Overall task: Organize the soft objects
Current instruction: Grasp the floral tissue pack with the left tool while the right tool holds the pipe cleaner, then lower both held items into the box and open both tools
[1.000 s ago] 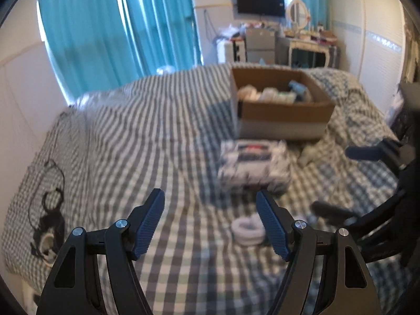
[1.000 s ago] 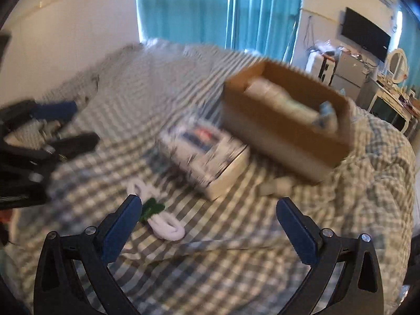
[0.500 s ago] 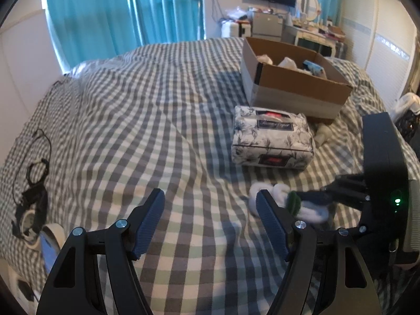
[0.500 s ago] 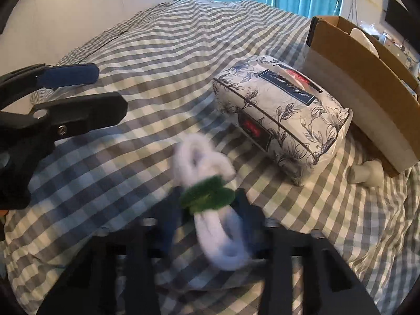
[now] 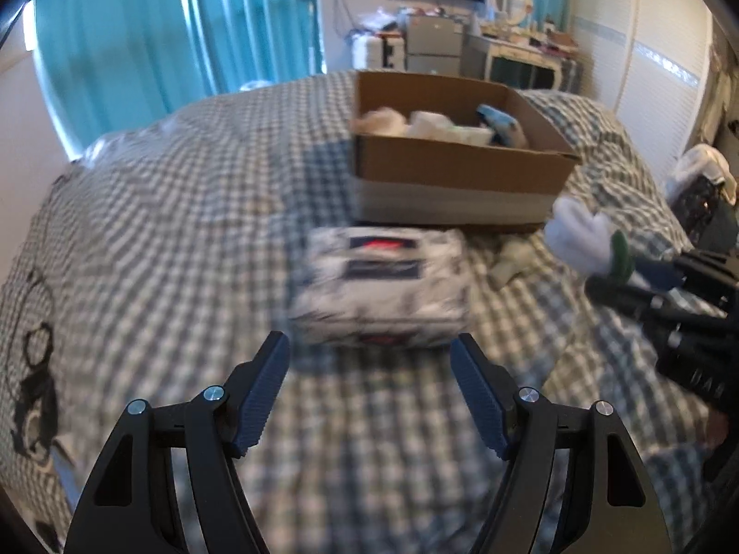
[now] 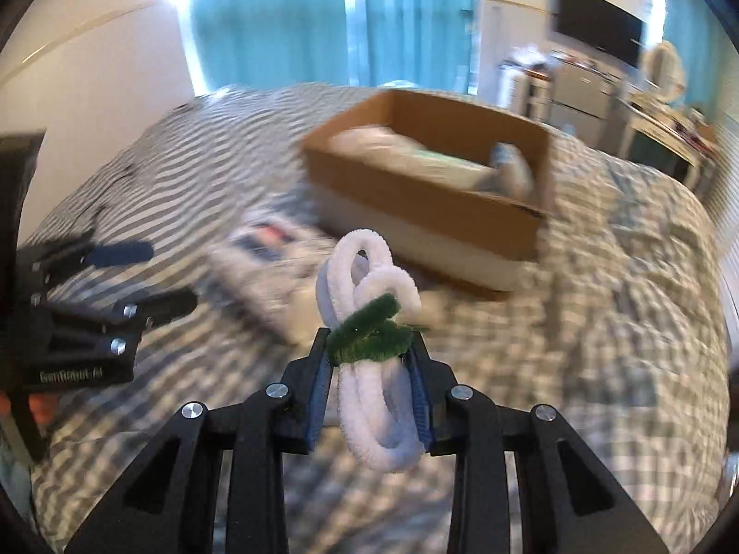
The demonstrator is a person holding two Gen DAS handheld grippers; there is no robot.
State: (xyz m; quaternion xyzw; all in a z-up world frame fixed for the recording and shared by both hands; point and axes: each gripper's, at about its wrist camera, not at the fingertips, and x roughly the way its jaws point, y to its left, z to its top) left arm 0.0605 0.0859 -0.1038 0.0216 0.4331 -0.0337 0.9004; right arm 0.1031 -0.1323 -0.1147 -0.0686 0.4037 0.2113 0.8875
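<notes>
A coiled bundle of fuzzy white pipe-cleaner cord bound with a green pipe-cleaner tie (image 6: 369,351) sits clamped between the two blue-padded fingers of the right gripper (image 6: 372,369), its looped top standing up past the fingertips and its lower loops hanging below them, lifted clear of the grey-and-white checked bed cover (image 6: 600,323); in the left wrist view the same bundle (image 5: 584,240) shows at the right edge, held in the air. Beyond those fingers, slightly to the right, stands an open brown cardboard box (image 6: 434,203) that already holds pale soft items, and to the left of the fingertips, blurred, lies a white tissue pack printed with dark floral pattern (image 6: 272,267) on the bed. The left gripper (image 5: 372,392) has its fingers spread wide with nothing between them, hovering over the bed cover (image 5: 161,231); the tissue pack (image 5: 378,295) lies just ahead of them, and the cardboard box (image 5: 457,175) stands farther ahead, just behind the pack. Between box and pack, to the right, a small pale crumpled object (image 5: 512,258) rests on the cover, too blurred to identify
</notes>
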